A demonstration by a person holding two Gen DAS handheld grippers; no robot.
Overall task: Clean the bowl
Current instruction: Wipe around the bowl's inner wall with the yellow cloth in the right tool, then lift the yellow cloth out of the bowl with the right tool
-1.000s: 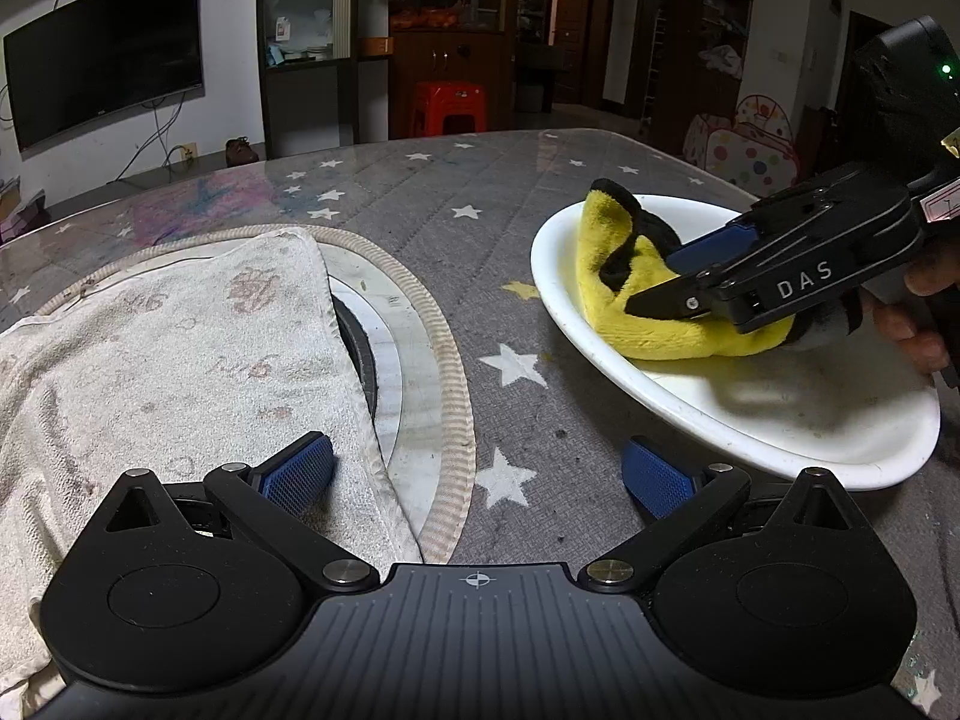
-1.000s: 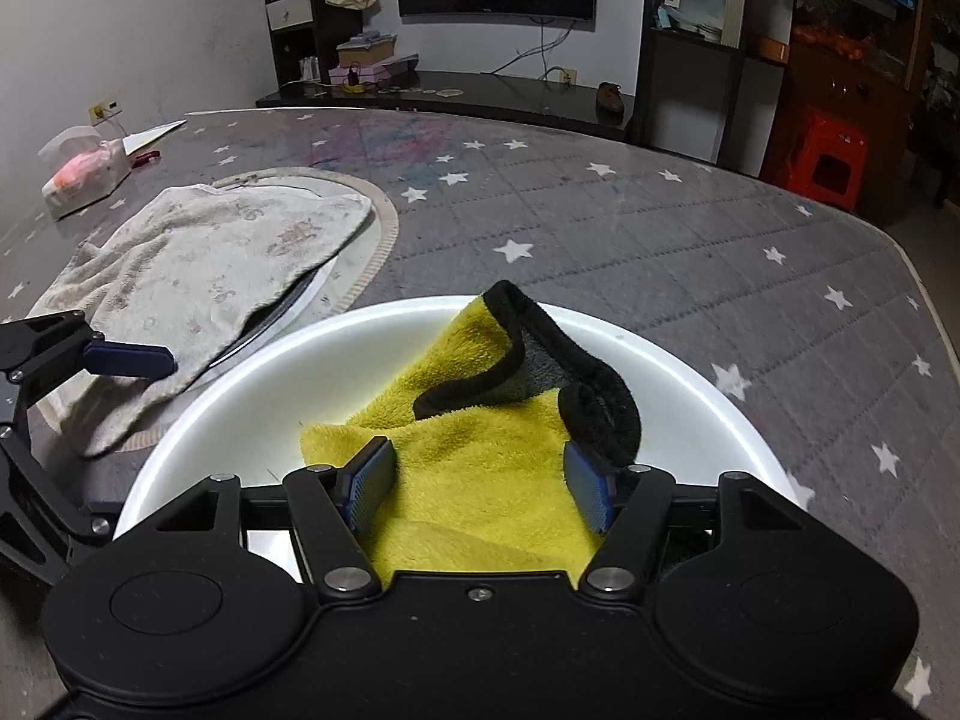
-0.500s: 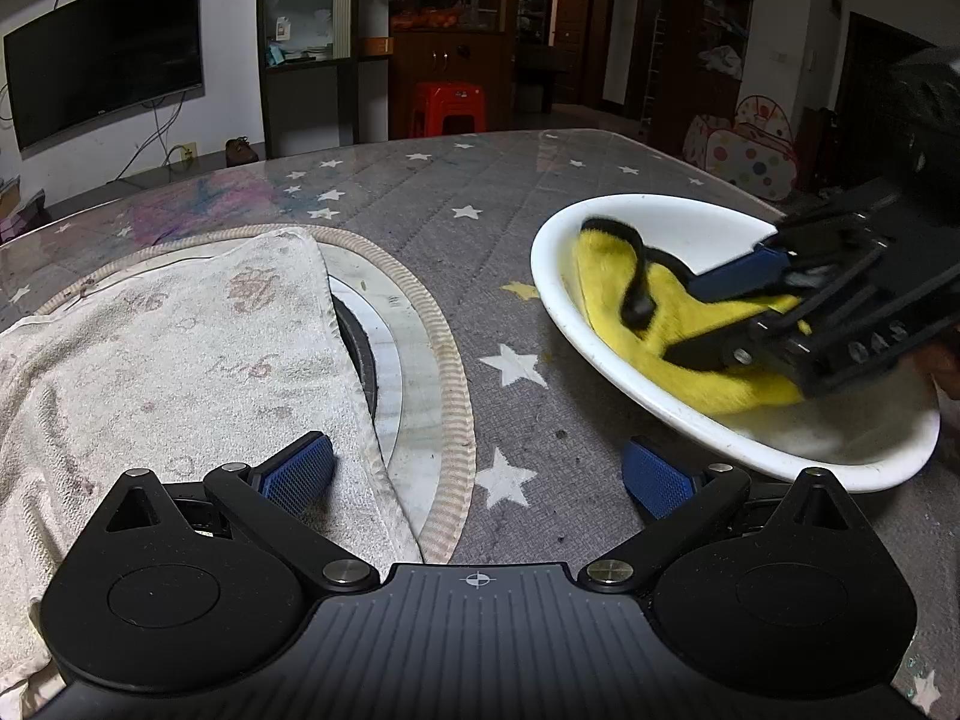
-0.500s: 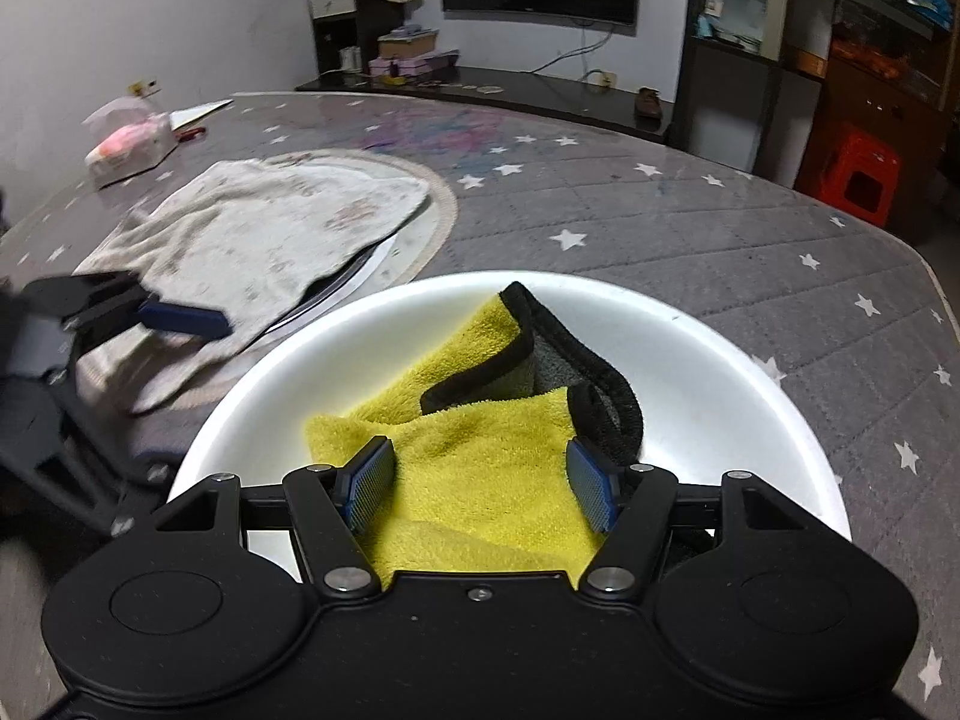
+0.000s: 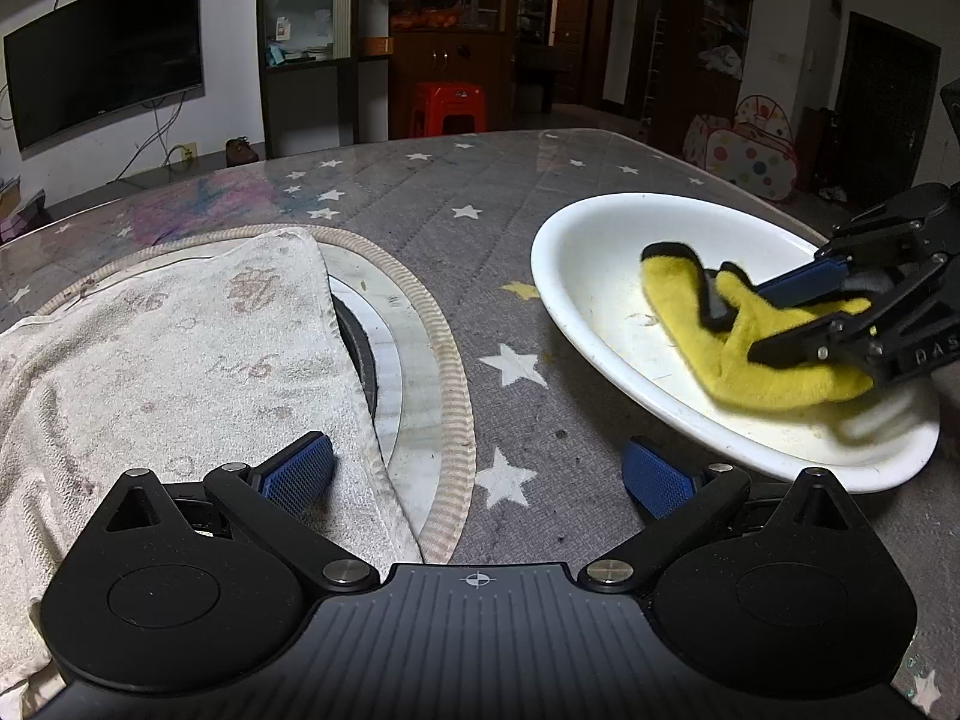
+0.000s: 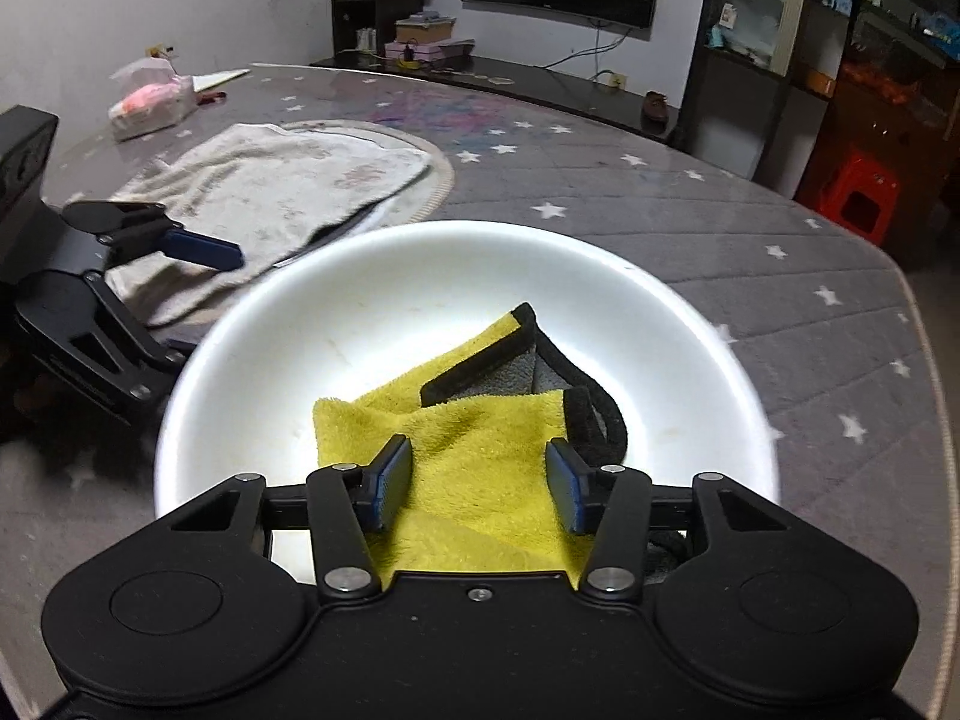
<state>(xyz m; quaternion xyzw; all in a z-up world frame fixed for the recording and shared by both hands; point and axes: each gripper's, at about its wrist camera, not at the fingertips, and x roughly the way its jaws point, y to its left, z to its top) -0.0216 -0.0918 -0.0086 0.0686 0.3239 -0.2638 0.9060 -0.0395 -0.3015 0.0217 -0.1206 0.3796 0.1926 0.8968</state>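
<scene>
Nearby, beige towel [image 5: 168,354] beside white bowl [image 6: 420,276]; right gripper [image 6: 477,483] fingers holding yellow cloth [image 6: 480,438]; left gripper [image 5: 477,471] fingers wide

the right tongs [image 5: 798,315] have dragged the yellow cloth [image 5: 762,348] from the far left inner wall of the white bowl [image 5: 600,276] toward its near right side, leaving bare white floor with faint smears where the cloth lay a second ago. the cloth, raised and bunched against the wall before, now lies flatter and lower in the bowl. in the right wrist view the bowl [image 6: 420,276] shows more open inner surface ahead of the cloth [image 6: 468,438], and the left tongs [image 6: 204,249] sit higher at the left edge.
</scene>
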